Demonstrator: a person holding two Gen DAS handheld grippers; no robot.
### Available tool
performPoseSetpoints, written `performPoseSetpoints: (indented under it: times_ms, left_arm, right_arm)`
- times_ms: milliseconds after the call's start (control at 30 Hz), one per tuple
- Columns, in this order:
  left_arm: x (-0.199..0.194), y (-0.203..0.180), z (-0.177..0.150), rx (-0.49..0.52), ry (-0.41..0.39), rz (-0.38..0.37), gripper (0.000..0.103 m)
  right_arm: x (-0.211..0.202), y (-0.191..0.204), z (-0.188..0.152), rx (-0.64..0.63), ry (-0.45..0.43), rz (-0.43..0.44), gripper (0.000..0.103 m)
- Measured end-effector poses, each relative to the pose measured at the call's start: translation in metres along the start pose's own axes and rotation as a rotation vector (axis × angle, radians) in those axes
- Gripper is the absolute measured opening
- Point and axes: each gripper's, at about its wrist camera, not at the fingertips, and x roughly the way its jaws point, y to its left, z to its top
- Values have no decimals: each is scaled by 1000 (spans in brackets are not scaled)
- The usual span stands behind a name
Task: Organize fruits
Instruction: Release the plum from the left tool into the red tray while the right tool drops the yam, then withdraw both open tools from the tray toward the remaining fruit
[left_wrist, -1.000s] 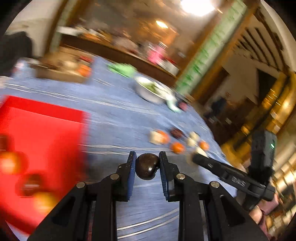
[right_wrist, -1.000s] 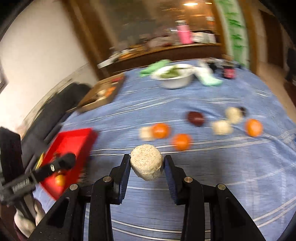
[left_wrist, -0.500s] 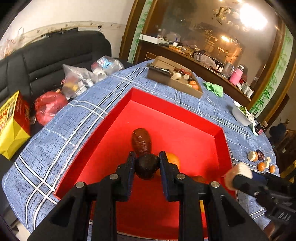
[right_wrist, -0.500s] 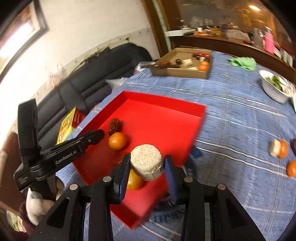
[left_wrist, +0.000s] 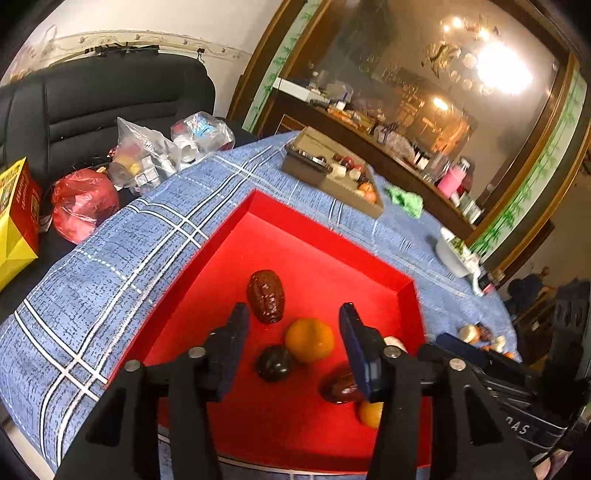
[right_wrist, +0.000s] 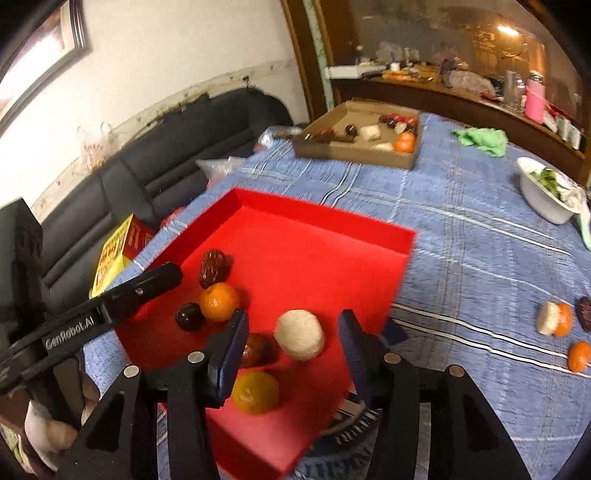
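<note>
Hovering over the red tray (left_wrist: 334, 242), the left tongs (left_wrist: 291, 319) have just been opening and stand apart with nothing pressed between the pads; the small dark round fruit (left_wrist: 275, 363) lies on the tray floor below them, beside an orange (left_wrist: 309, 339) and near a wrinkled dark date (left_wrist: 266, 295). The right tongs (right_wrist: 291, 325) have likewise just been opening, their pads clear of the pale round cake (right_wrist: 300, 334), which sits in the tray near its edge closest to the camera. The tray rests by a corner of the blue-checked surface (right_wrist: 461, 236).
</note>
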Motion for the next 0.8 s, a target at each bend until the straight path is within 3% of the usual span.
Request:
performPoseSetpoints:
  times_ms: [167,300,433,600,700,800]
  left_arm:
    - [-30,-3,5,-52,-67,-75,64]
    - [-60,-26,4,-15,-116,-92,68]
    - [-89,-65,-6,78,-142,-125,68]
    - [-137,-114,-17,207,-204,-168,68]
    - [-176,-140,-16,278,-264,-210,68]
    - [-216,-165,-11,371,-344,-200,77]
  right_arm:
    - [-56,-33,-24,71,-80,-41,56]
    - [-105,-74,-56,190,-144,-95,58]
    - [-158,-118,-96,320,-213,-165,57]
    - [-255,-151,-139,393,-329,-322,57]
    - [-323,-154,-142,391,-435,-394,57]
    - [-407,-146,-131,353,-591,-454,57]
